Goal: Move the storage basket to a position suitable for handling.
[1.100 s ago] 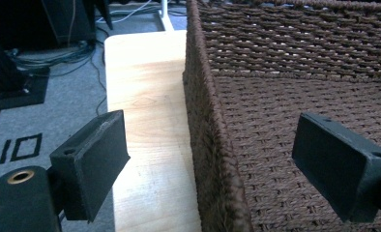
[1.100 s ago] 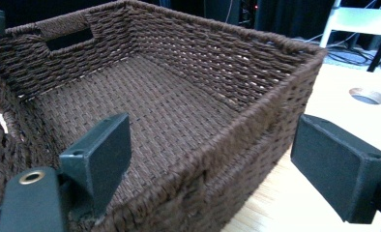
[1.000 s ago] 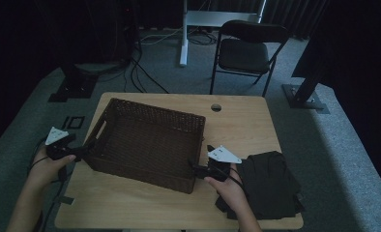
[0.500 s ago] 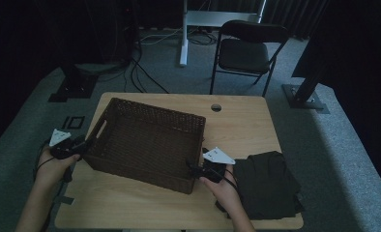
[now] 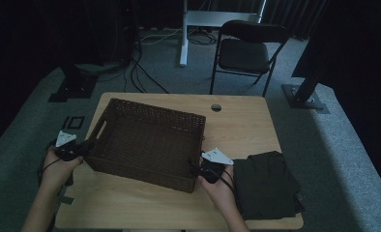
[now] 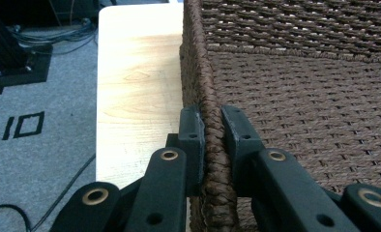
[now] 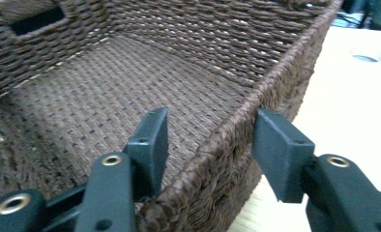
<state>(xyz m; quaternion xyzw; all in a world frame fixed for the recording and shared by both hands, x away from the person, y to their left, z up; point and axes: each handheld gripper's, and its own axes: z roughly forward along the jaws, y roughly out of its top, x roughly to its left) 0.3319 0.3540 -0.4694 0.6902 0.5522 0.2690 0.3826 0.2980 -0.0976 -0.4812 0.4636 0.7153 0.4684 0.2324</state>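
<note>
A dark brown wicker basket (image 5: 140,173) sits empty on the wooden table (image 5: 237,130). My left gripper (image 5: 85,146) is at the basket's left end. In the left gripper view, my left gripper (image 6: 212,121) has just closed, and its pads press both sides of the braided rim (image 6: 198,58). My right gripper (image 5: 197,166) is at the basket's near right corner. In the right gripper view, my right gripper (image 7: 210,130) straddles the rim (image 7: 285,67). Its jaws have been closing, with a gap still left at the inner pad (image 7: 152,140).
A dark folded cloth (image 5: 268,183) lies on the table right of my right hand. A round cable hole (image 5: 216,107) is near the table's far edge. A folding chair (image 5: 246,50) stands beyond the table, and cables (image 5: 140,72) run across the carpet.
Both grippers edged inward to the basket. The left jaws have shut onto the left rim. The right jaws have come over the right rim and narrowed.
</note>
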